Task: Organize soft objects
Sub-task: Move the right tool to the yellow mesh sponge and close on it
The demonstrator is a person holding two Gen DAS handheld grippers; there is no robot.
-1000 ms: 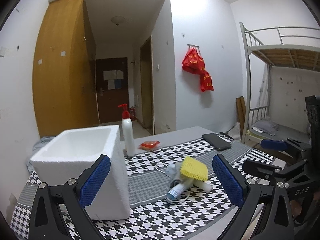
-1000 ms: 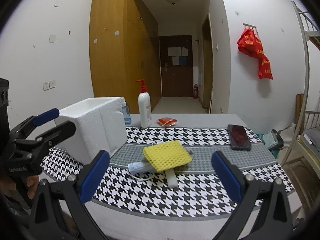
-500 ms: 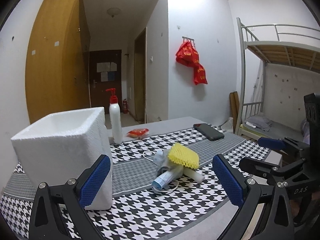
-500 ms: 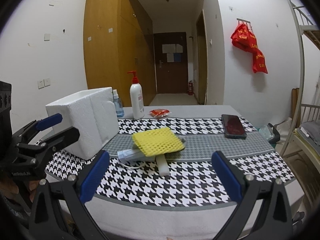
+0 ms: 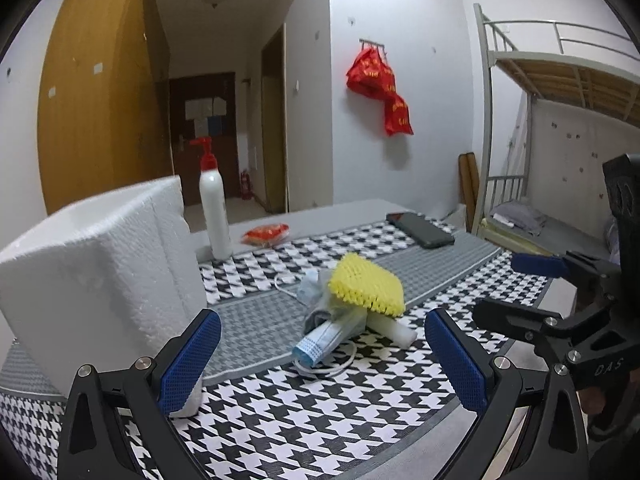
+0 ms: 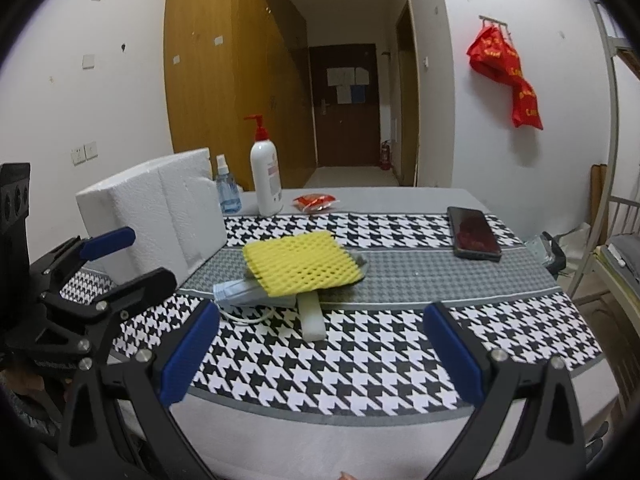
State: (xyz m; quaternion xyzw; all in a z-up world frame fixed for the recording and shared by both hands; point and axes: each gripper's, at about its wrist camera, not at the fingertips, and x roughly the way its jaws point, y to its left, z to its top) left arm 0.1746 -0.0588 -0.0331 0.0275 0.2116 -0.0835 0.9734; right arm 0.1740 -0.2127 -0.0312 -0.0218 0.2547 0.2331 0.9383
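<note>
A yellow foam net (image 5: 366,285) (image 6: 305,265) lies on top of a small pile in the middle of the table, over a rolled blue face mask (image 5: 320,342) (image 6: 236,294) and a white foam strip (image 5: 394,330) (image 6: 312,318). A white styrofoam box (image 5: 100,272) (image 6: 160,216) stands to the left of the pile. My left gripper (image 5: 320,360) is open and empty, low over the near table edge in front of the pile. My right gripper (image 6: 320,354) is open and empty, also short of the pile. Each gripper shows at the edge of the other's view.
A white pump bottle with a red top (image 5: 214,208) (image 6: 265,178), a small blue spray bottle (image 6: 227,188) and a red packet (image 5: 266,234) (image 6: 314,202) stand at the back. A black phone (image 5: 422,232) (image 6: 472,236) lies at the right. The houndstooth cloth (image 6: 360,360) covers the table.
Both grippers have dropped lower and come closer to the table; the pile and the box look larger. The left view has swung slightly right. Nothing on the table has moved.
</note>
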